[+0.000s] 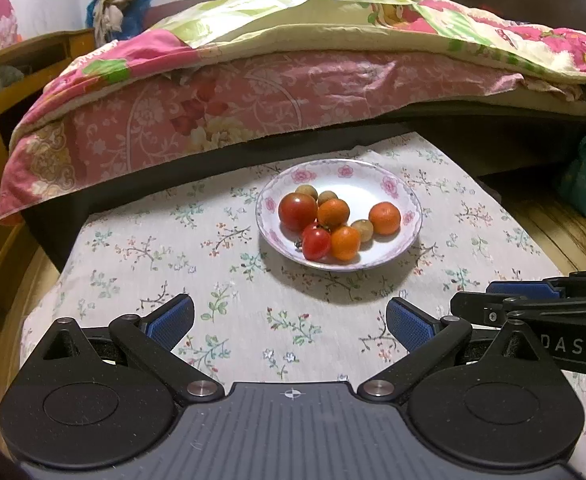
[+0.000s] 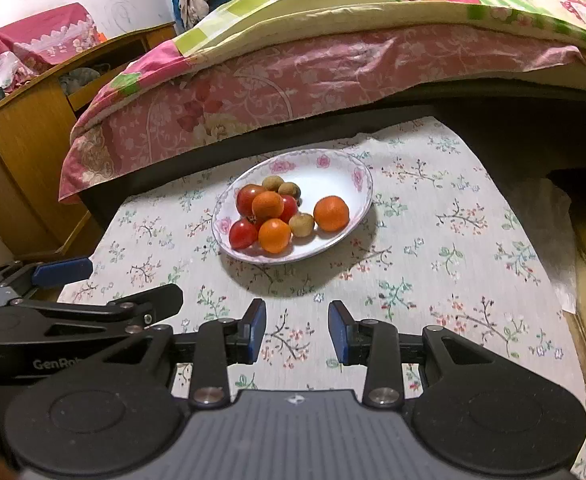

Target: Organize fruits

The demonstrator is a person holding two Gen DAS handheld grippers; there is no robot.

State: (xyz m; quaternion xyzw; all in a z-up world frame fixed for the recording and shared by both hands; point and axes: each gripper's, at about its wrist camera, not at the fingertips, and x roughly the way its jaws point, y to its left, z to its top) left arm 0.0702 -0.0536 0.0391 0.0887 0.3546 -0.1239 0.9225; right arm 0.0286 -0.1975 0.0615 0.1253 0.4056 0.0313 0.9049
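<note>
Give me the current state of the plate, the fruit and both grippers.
Plate: upright on the floral tablecloth, holding all the fruit.
Tomatoes: on the plate, untouched.
Oranges: three, on the plate.
Small brown fruits: on the plate.
Left gripper: wide open, empty, short of the plate.
Right gripper: narrowly open, empty.

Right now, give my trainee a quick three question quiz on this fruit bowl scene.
1. How many orange mandarins lie in the floral bowl?
2. True or false: the left gripper is gripping a tomato.
3. Which fruit sits apart from the cluster: A) a tomato, B) a mandarin, C) a small brown fruit?

Key: 1) three. 2) false, its jaws stand wide open and empty over the tablecloth. 3) B.
</note>
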